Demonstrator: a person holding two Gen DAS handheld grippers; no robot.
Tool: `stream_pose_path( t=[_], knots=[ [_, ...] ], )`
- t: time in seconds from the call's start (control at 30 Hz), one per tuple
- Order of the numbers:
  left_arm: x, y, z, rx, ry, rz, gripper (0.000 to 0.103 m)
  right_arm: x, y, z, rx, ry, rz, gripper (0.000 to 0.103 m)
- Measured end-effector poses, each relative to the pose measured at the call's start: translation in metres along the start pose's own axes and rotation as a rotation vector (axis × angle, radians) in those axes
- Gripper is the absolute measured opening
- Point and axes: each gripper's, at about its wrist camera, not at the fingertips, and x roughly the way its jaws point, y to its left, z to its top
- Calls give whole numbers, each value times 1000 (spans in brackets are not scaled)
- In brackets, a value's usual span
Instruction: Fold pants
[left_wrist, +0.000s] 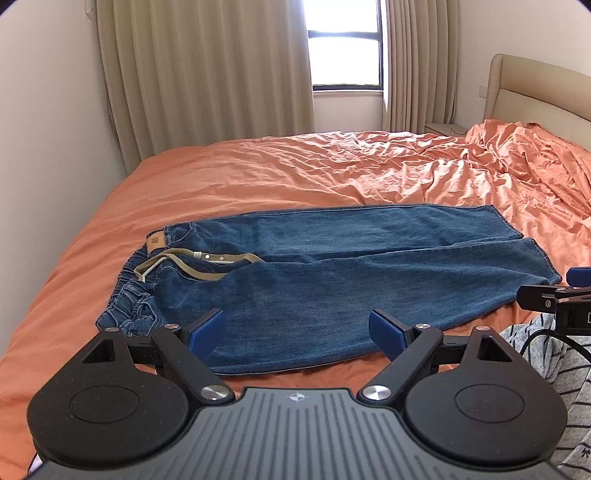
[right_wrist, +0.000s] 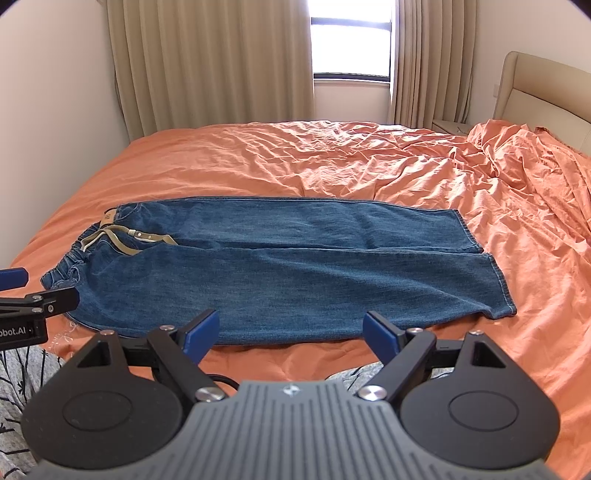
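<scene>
Covering the bed (left_wrist: 258, 177) was a rumpled orange sheet (right_wrist: 369, 162), smoother toward the left and heavily creased toward the right, where it was bunched against a beige padded headboard (left_wrist: 535, 96). A pair of blue denim pants (left_wrist: 332, 266) was laid flat near the front edge of the bed, with the waistband (left_wrist: 129, 291) to the left and the two leg hems (right_wrist: 480, 266) to the right, the legs side by side. A khaki belt or drawstring (left_wrist: 192, 262) was seen lying loosely across the waist area, and a tan patch (left_wrist: 155, 243) was visible at the waistband. Beige curtains (left_wrist: 207, 74) were hung along the far wall, parted around a bright window (left_wrist: 343, 44), and pale walls were seen on either side. The left tool (left_wrist: 297, 332) was held above the near edge of the pants, its blue-padded fingers (left_wrist: 207, 330) spread wide and gripping nothing. The right tool (right_wrist: 290, 330) was likewise held wide apart and empty, just in front of the nearer leg. Grey striped fabric (left_wrist: 561, 369) was seen at the bottom, beside the tools.
</scene>
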Motion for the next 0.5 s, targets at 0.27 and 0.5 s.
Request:
stream_pose_path(
  t=[0.27,0.5],
  knots=[
    [0,1,1,0,2,-1,102,1,0,1,-3,4,-4,81],
    [0,0,2,-1,5,3,102,0,0,0,-3,3,-3,81]
  ],
)
